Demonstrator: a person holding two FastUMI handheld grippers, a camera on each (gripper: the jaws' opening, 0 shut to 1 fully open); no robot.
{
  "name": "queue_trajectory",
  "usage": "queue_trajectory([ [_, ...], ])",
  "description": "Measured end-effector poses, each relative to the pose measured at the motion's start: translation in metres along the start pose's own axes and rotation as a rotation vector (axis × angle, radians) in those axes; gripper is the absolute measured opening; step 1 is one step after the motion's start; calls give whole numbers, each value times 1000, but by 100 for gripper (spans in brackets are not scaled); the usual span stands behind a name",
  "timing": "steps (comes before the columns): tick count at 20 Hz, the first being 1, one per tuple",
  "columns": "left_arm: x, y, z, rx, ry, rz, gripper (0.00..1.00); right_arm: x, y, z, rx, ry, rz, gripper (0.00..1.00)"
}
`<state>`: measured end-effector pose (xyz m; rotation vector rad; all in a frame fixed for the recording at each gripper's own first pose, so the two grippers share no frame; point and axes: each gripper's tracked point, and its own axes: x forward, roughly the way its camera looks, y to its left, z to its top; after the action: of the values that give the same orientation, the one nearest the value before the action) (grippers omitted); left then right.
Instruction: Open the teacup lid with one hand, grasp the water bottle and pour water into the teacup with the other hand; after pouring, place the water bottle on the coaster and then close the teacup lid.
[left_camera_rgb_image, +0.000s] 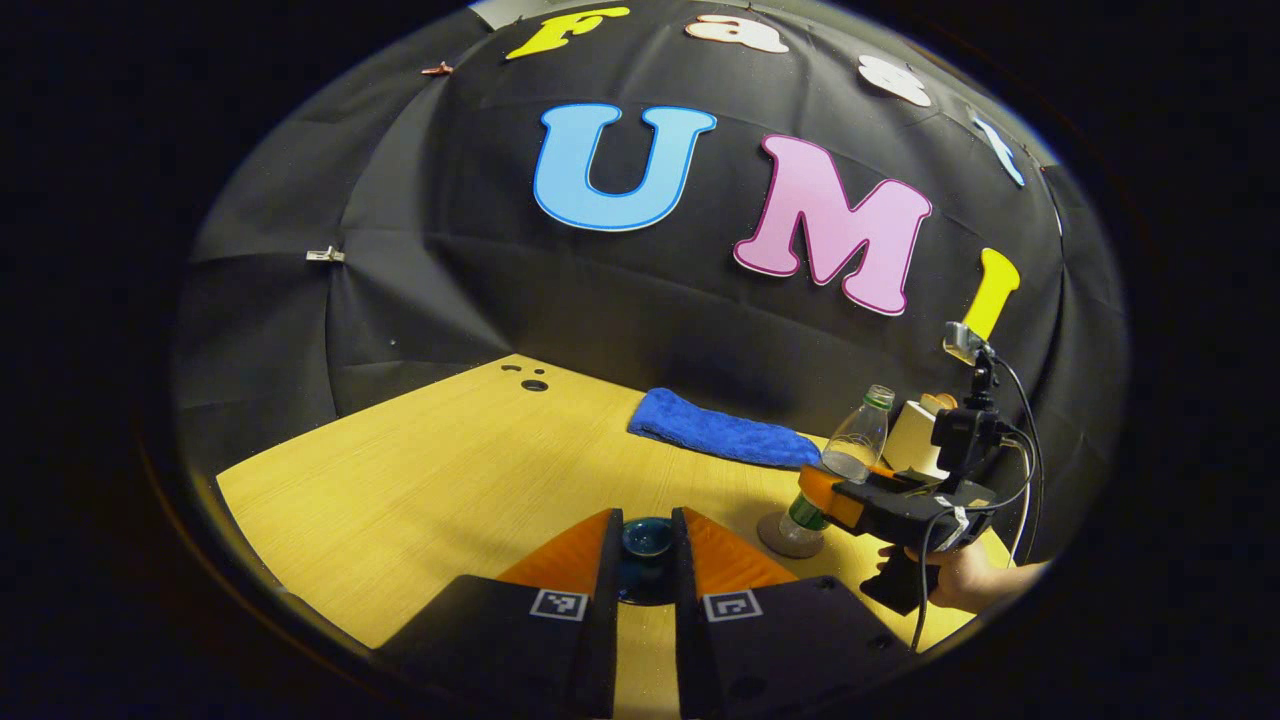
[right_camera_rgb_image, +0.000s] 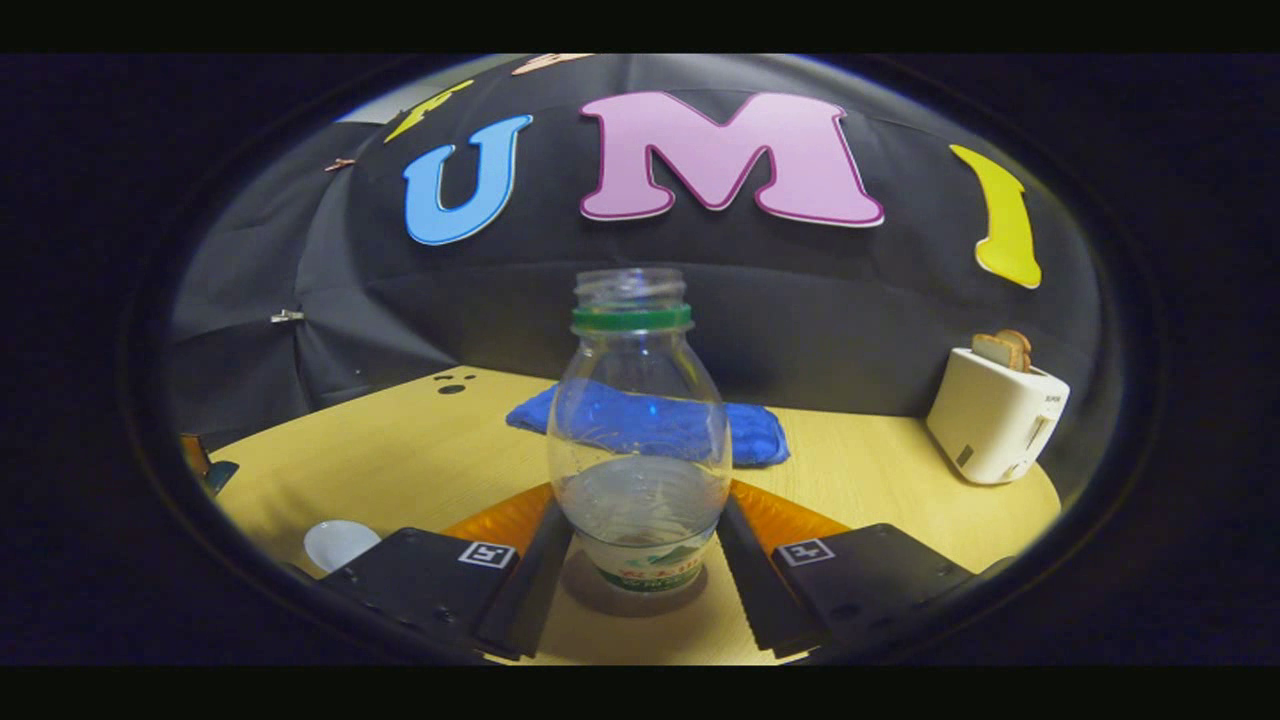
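Observation:
My left gripper (left_camera_rgb_image: 646, 545) is shut on the dark blue teacup lid (left_camera_rgb_image: 646, 538), held up over the wooden table (left_camera_rgb_image: 420, 470). In the left gripper view the clear water bottle (left_camera_rgb_image: 858, 440), green-ringed and uncapped, stands on the round brown coaster (left_camera_rgb_image: 785, 540) to the right, with the right gripper (left_camera_rgb_image: 815, 495) around its lower body and a hand (left_camera_rgb_image: 965, 580) behind it. In the right gripper view the water bottle (right_camera_rgb_image: 640, 440) stands upright on the coaster (right_camera_rgb_image: 590, 592), with a little water in it. My right gripper (right_camera_rgb_image: 640, 545) presses both its sides. A white teacup (right_camera_rgb_image: 340, 543) sits at lower left, with the left gripper (right_camera_rgb_image: 205, 465) beyond it.
A folded blue towel (left_camera_rgb_image: 720, 430) (right_camera_rgb_image: 750, 430) lies at the back of the table by the wall. A white toaster (right_camera_rgb_image: 995, 415) (left_camera_rgb_image: 912, 440) with bread in it stands at the back right. Small dark holes (left_camera_rgb_image: 533, 384) mark the far left corner.

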<state>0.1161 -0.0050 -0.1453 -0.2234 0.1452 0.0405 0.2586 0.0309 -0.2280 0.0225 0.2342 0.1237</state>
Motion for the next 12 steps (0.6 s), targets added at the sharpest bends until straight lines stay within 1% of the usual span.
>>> queue_trajectory([
  [1, 0, -1, 0, 0, -1, -6, 24, -2, 0, 0, 7, 1, -3, 82],
  [2, 1, -2, 0, 1, -2, -8, 28, -2, -1, 1, 11, -4, -8, 82],
  [4, 1, -2, 0, 9, -2, -11, 28, -3, 0, 1, 11, -8, 0, 83],
  [5, 2, -3, 1, 13, -5, -13, 28, -5, 2, -2, 14, -3, 7, 91],
  [7, 1, -4, 2, 27, -5, -17, 28, -12, 4, 0, 7, 3, 9, 100],
  [10, 5, -5, 5, 39, -5, -18, 28, -23, 5, -6, -14, 19, 13, 100],
  [12, 9, -6, 7, 45, -4, -21, 28, -37, 6, -17, -11, 53, 16, 100],
])
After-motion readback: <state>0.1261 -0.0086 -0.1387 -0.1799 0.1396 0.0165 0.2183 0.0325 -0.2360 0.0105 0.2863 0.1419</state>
